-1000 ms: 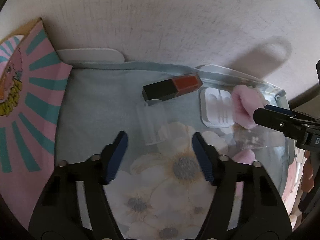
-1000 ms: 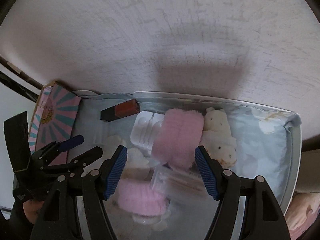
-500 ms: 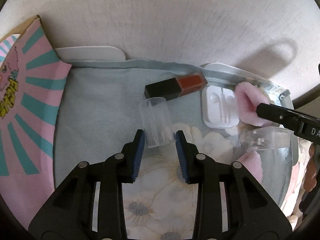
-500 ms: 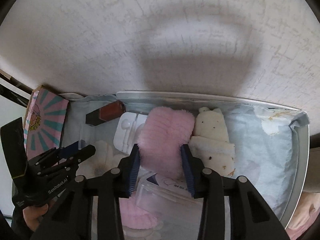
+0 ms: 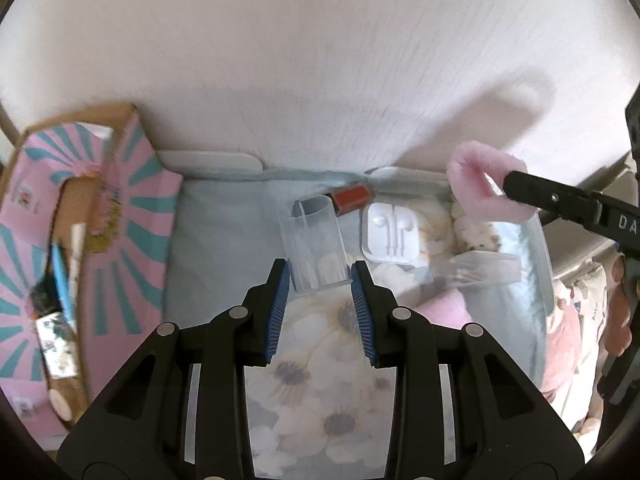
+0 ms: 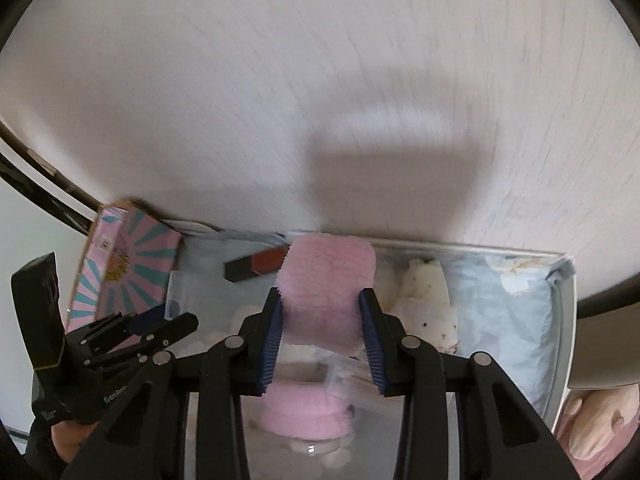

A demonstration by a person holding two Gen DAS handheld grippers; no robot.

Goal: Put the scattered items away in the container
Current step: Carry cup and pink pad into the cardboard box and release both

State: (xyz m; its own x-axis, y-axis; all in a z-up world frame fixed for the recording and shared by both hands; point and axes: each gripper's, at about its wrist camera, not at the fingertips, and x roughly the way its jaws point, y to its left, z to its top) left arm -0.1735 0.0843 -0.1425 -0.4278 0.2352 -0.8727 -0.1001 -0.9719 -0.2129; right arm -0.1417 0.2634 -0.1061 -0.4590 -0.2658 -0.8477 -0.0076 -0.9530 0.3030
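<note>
The left gripper (image 5: 319, 276) has its two blue pads pressed on the near end of a clear plastic tube box (image 5: 315, 245), and the box is now tilted up off the flowered cloth (image 5: 320, 380), while half a second ago it lay flat on it. The right gripper (image 6: 322, 307) is closed on the pink fluffy item (image 6: 326, 290); compared with the earlier frame this item is lifted higher, so that its top now covers part of the wall behind the tray (image 6: 564, 320). Behind the clear box lies the red and black lipstick (image 5: 351, 197), and just to the right of the box is the white earphone case (image 5: 391, 235). To the left of the clear box, beside the cloth, stands the pink and teal carton (image 5: 132, 216), open at the top, with a blue pen (image 5: 63, 280) inside. In the right wrist view a cream plush toy (image 6: 428, 308) lies in the tray just right of the pink item.
</note>
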